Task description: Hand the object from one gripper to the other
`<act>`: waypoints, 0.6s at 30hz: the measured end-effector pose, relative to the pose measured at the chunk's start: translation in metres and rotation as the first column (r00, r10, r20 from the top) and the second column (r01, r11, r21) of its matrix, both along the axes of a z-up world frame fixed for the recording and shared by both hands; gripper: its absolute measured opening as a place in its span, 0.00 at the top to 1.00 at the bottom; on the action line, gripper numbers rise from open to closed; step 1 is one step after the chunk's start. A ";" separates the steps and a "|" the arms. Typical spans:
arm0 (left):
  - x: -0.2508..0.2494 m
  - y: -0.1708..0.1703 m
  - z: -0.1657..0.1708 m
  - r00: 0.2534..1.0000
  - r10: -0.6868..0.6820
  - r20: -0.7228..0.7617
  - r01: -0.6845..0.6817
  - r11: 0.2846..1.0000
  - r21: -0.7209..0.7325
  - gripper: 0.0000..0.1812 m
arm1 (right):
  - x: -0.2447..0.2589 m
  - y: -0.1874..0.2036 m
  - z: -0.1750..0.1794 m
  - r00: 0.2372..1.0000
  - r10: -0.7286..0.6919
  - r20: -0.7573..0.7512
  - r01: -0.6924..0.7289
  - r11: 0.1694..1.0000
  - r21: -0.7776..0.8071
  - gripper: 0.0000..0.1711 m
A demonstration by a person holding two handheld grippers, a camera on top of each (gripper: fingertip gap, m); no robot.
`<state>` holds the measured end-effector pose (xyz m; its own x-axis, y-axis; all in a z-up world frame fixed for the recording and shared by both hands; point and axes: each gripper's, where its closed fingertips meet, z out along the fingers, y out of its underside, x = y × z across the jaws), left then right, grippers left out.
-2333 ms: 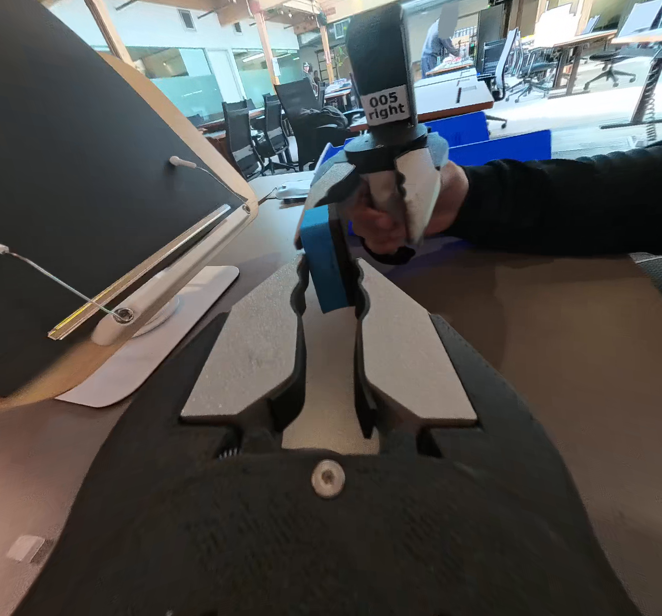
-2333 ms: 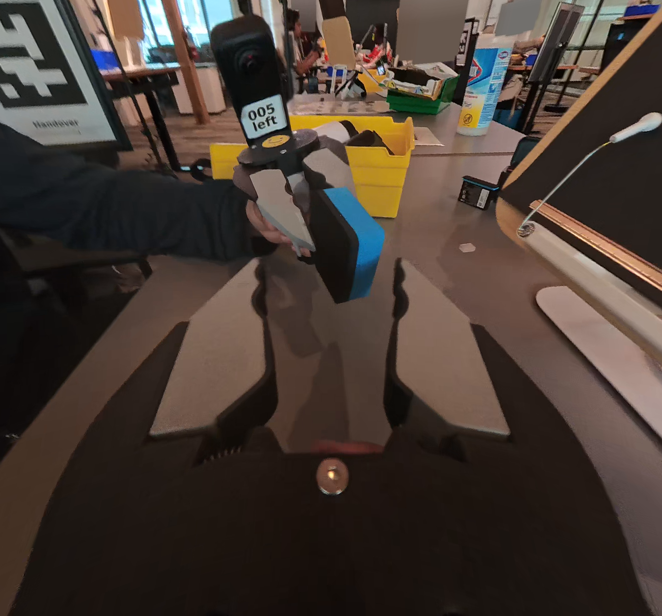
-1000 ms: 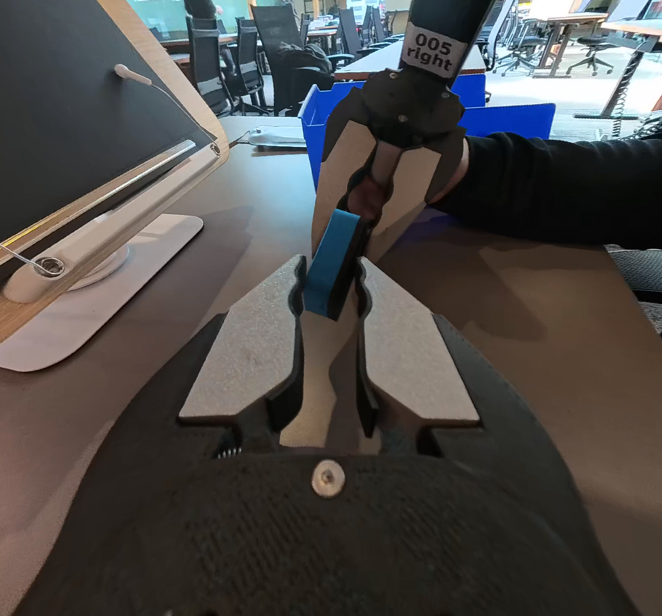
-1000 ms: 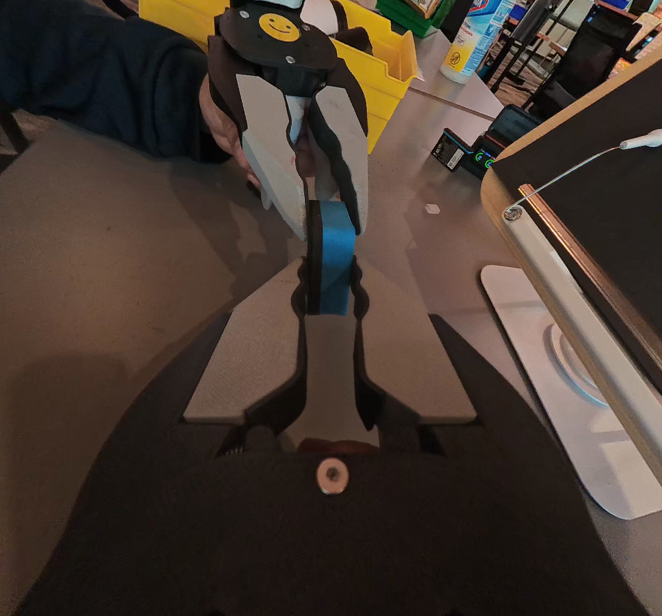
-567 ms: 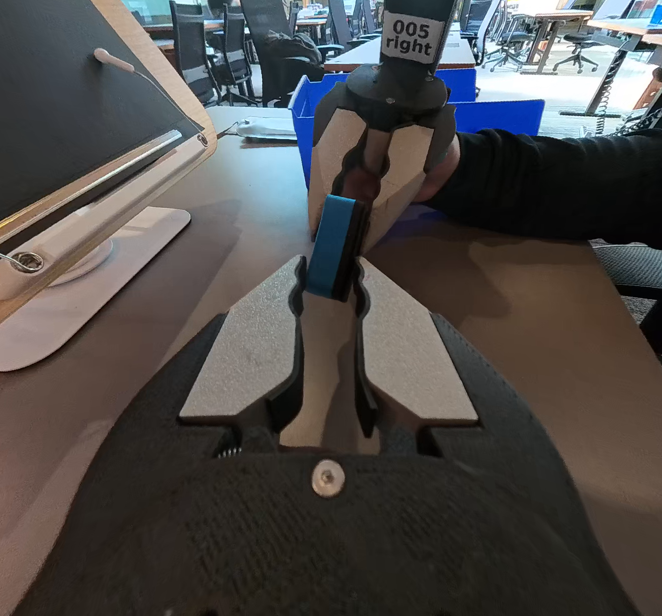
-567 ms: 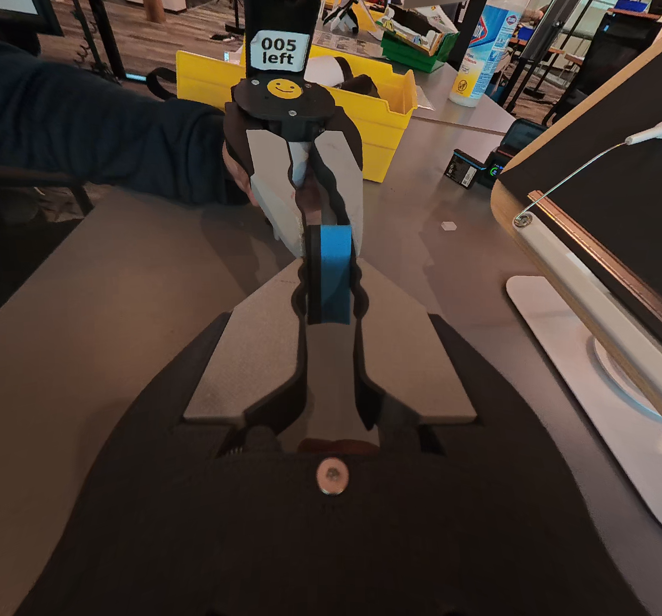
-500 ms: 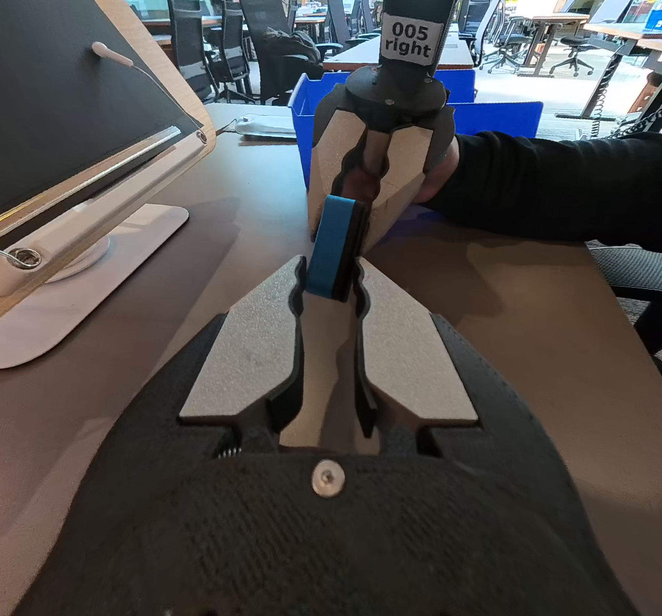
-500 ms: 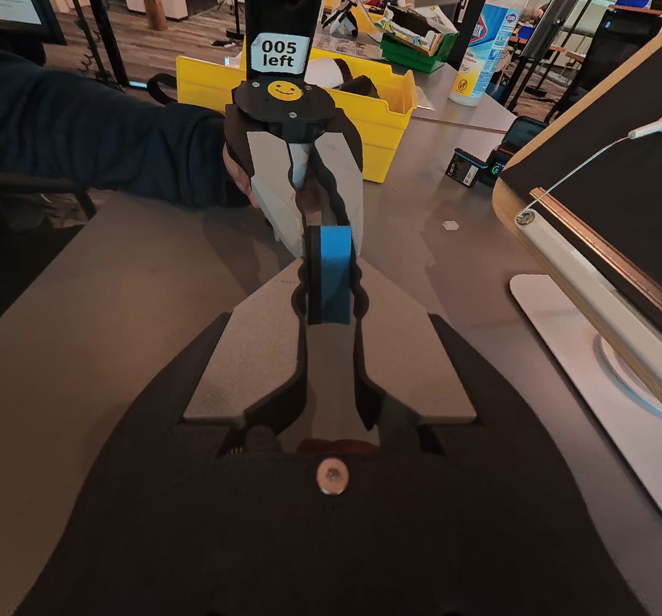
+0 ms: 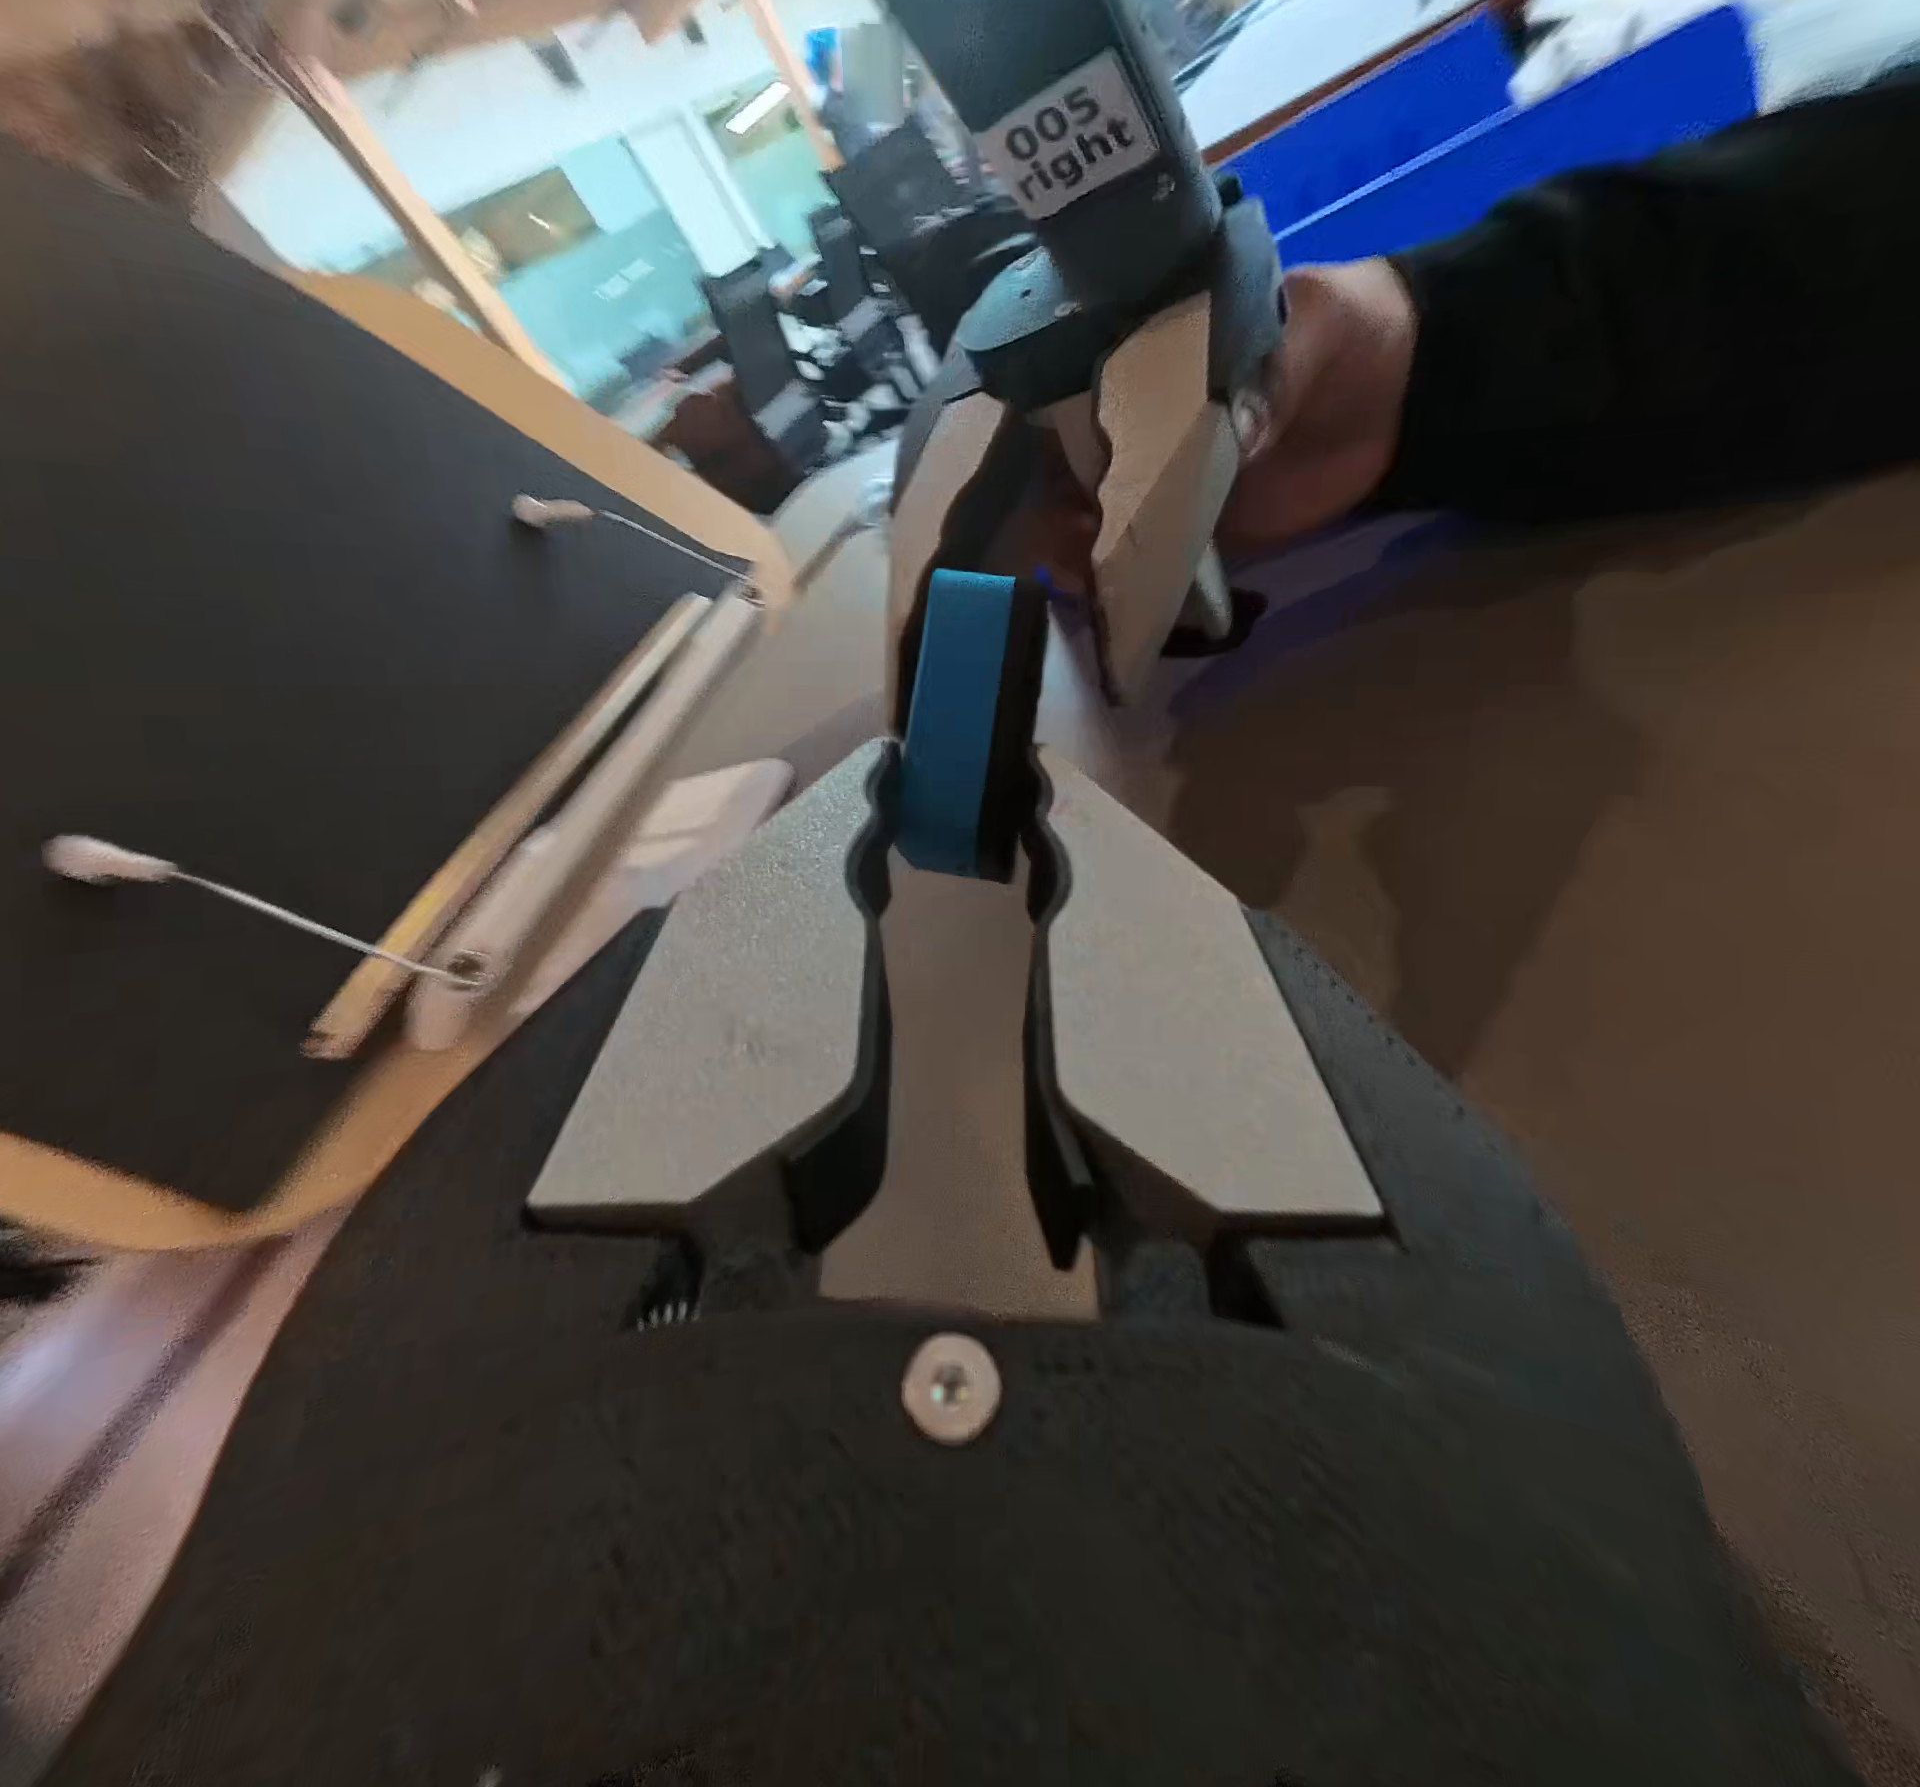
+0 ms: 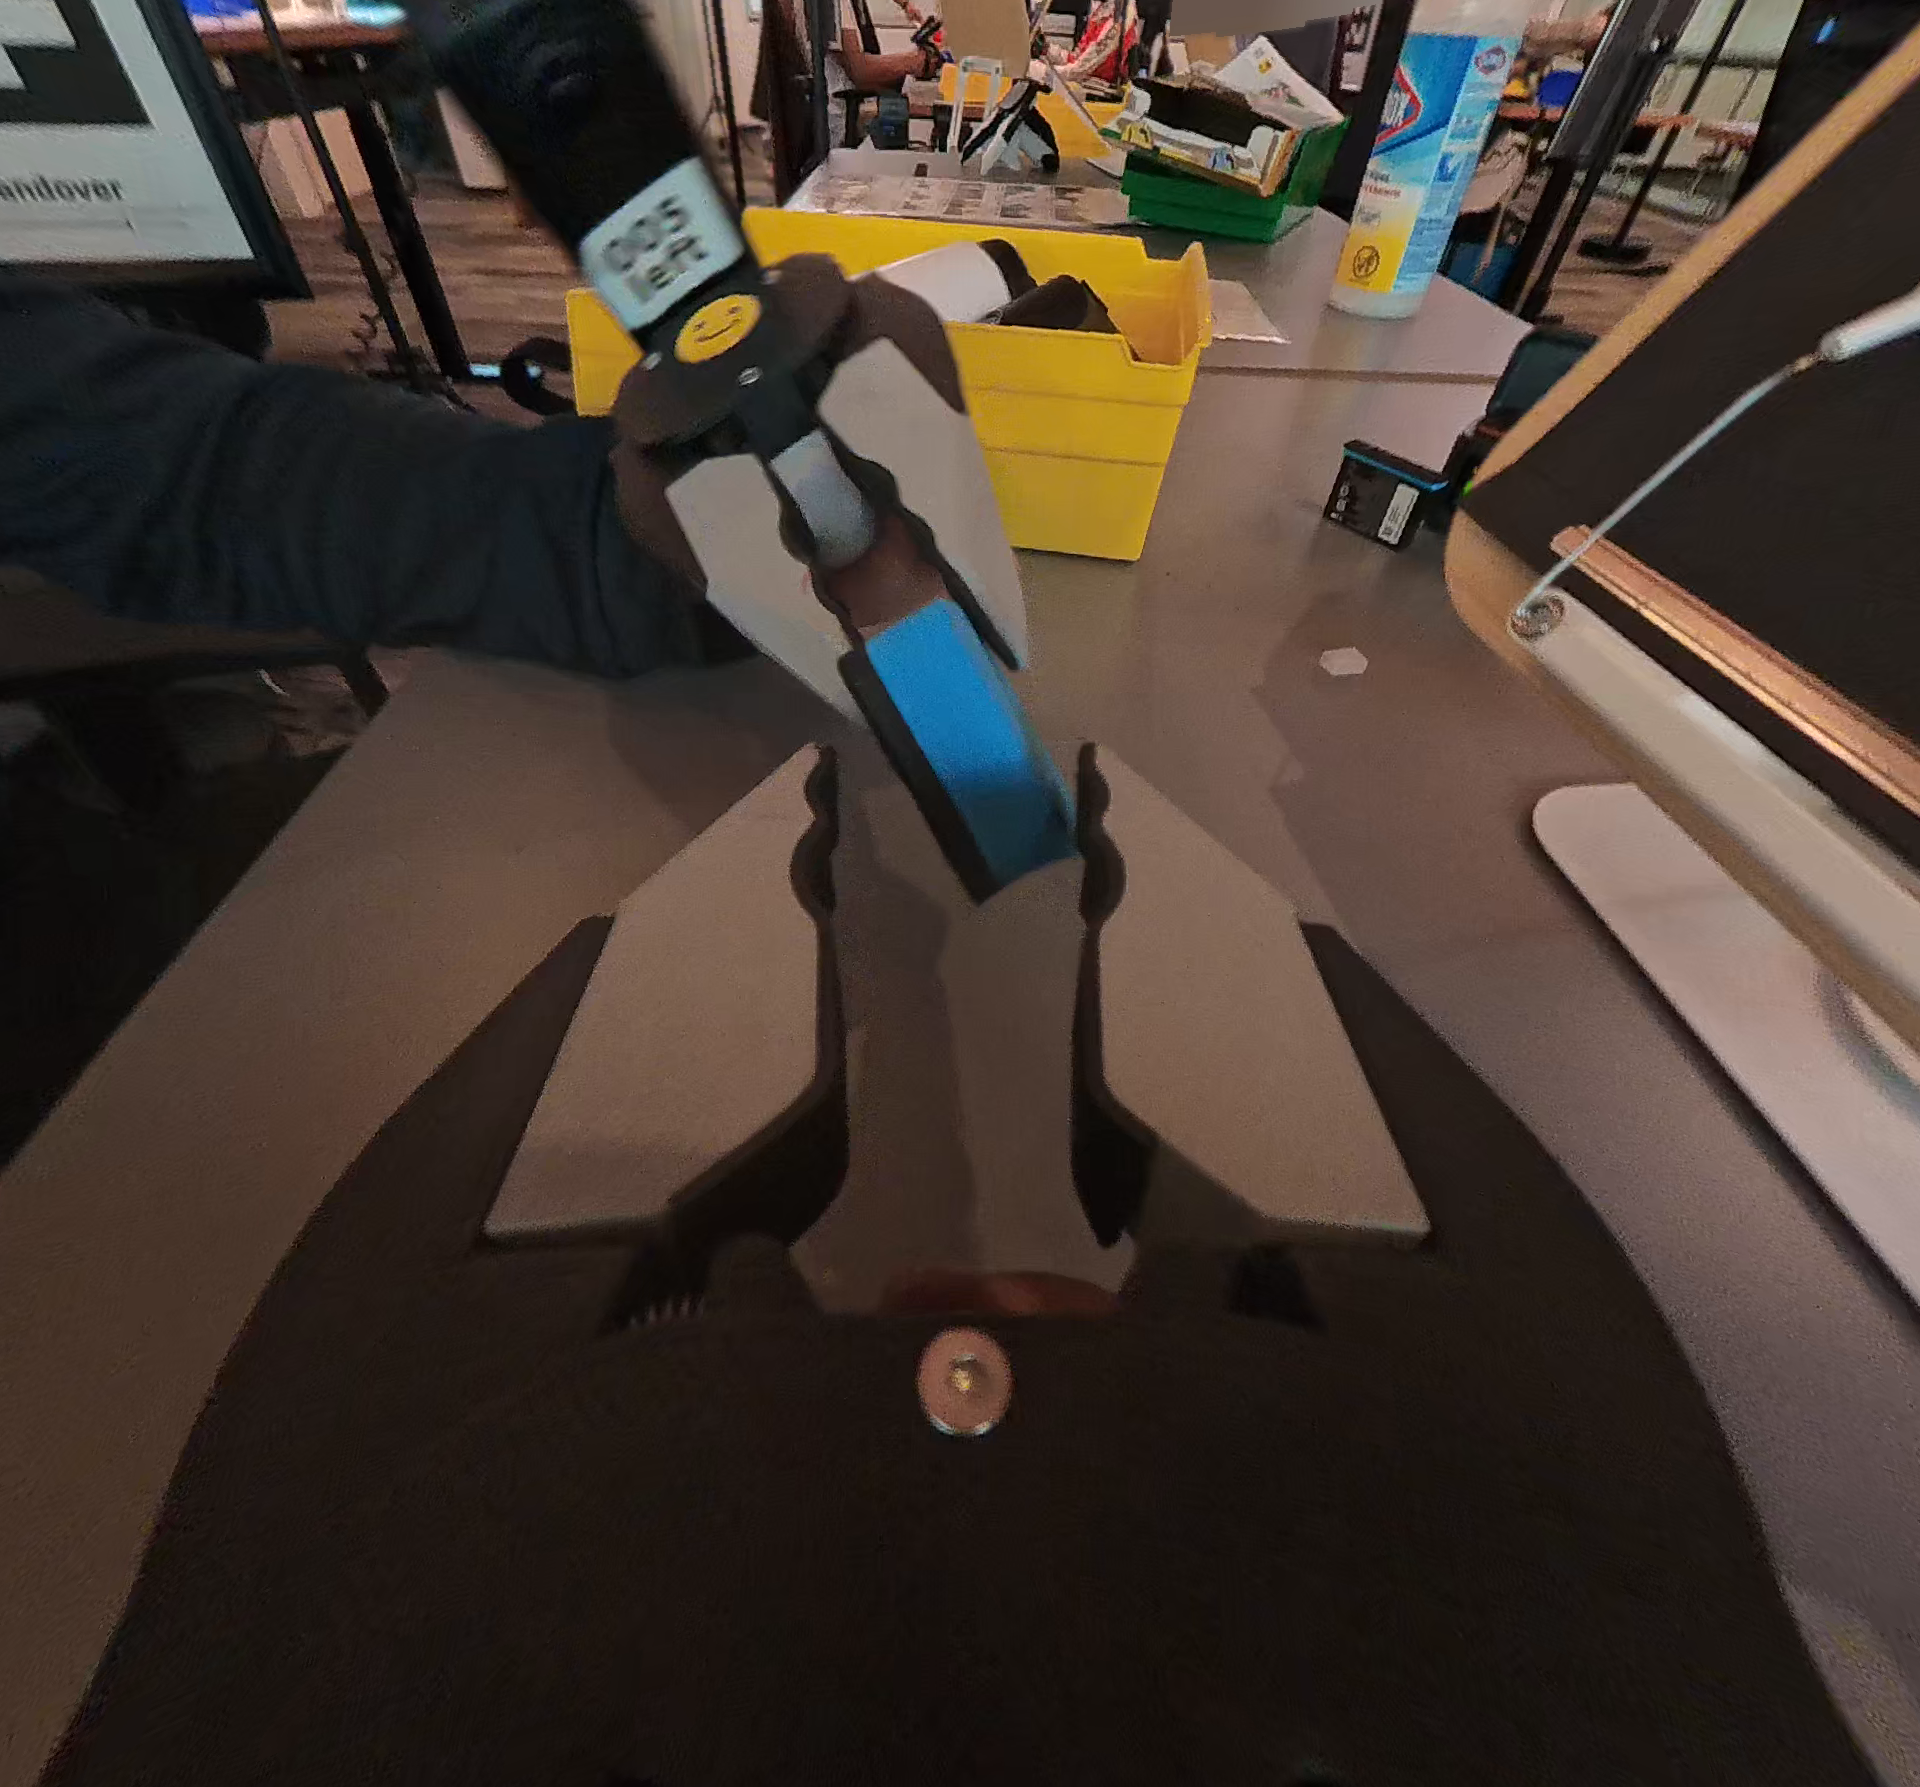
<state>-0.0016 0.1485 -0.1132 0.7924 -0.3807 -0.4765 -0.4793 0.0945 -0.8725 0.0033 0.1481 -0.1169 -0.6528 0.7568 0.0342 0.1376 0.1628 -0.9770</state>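
Note:
A sponge block, blue on one face and black on the other [image 9: 951, 698], stands on edge between the fingertips of my left gripper [image 9: 956, 781], which is shut on its lower end. My right gripper [image 9: 1013, 688] faces it from beyond with its fingers spread on either side of the sponge's upper end. In the right wrist view the sponge [image 10: 966, 729] tilts between my right gripper's [image 10: 951, 771] open fingers, with a clear gap on the left side. The left gripper [image 10: 935, 688] clamps its far end there. Both grippers hang above the brown table [image 10: 1299, 657].
A yellow bin [image 10: 1091, 407] with items stands behind the left gripper. A tilted black board on a white stand [image 10: 1714, 542] lines one side and also shows in the left wrist view [image 9: 260, 594]. A small black device [image 10: 1382, 506], a wipes canister [image 10: 1423, 158], a blue bin [image 9: 1455, 106].
Both grippers were shut on the sponge half a second ago. The right gripper's fingers have since spread apart; the left gripper has tilted with the sponge still in it.

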 end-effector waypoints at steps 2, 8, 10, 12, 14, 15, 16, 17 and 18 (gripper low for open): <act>-0.003 0.001 0.004 0.991 0.061 -0.116 -0.051 0.995 0.088 0.88 | -0.001 0.006 0.002 1.000 -0.010 0.026 0.011 0.998 -0.062 0.68; -0.004 0.003 0.001 0.944 0.138 -0.301 -0.088 0.981 0.175 0.88 | 0.000 0.005 0.008 0.993 0.064 0.103 -0.033 0.959 -0.281 0.59; -0.002 0.002 0.005 0.937 0.154 -0.314 -0.089 0.974 0.210 0.88 | 0.001 0.003 0.008 0.987 0.095 0.128 -0.048 0.943 -0.329 0.58; 0.002 0.001 0.008 0.943 0.133 -0.305 -0.066 0.973 0.222 0.88 | 0.002 0.000 0.009 0.982 0.126 0.137 -0.066 0.925 -0.375 0.56; 0.006 0.000 0.009 0.942 0.130 -0.310 -0.056 0.970 0.237 0.88 | 0.002 -0.004 0.014 0.978 0.165 0.129 -0.092 0.892 -0.442 0.57; 0.007 0.000 0.009 0.939 0.132 -0.318 -0.053 0.968 0.244 0.88 | 0.003 -0.007 0.016 0.973 0.190 0.131 -0.105 0.870 -0.481 0.58; 0.008 0.000 0.009 0.935 0.137 -0.328 -0.054 0.967 0.249 0.88 | 0.002 -0.007 0.016 0.967 0.203 0.154 -0.096 0.851 -0.516 0.57; 0.009 0.000 0.008 0.932 0.134 -0.336 -0.050 0.968 0.247 0.88 | -0.001 -0.006 0.014 0.961 0.198 0.192 -0.067 0.842 -0.535 0.62; 0.009 0.001 0.007 0.931 0.139 -0.337 -0.057 0.969 0.242 0.88 | -0.002 -0.003 0.011 0.956 0.192 0.220 -0.048 0.846 -0.531 0.66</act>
<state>0.0075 0.1497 -0.1067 0.5878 -0.1603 -0.7930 -0.7662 0.2042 -0.6093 0.0014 0.1446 -0.1063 -0.6702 0.5322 -0.5173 0.4052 -0.3216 -0.8558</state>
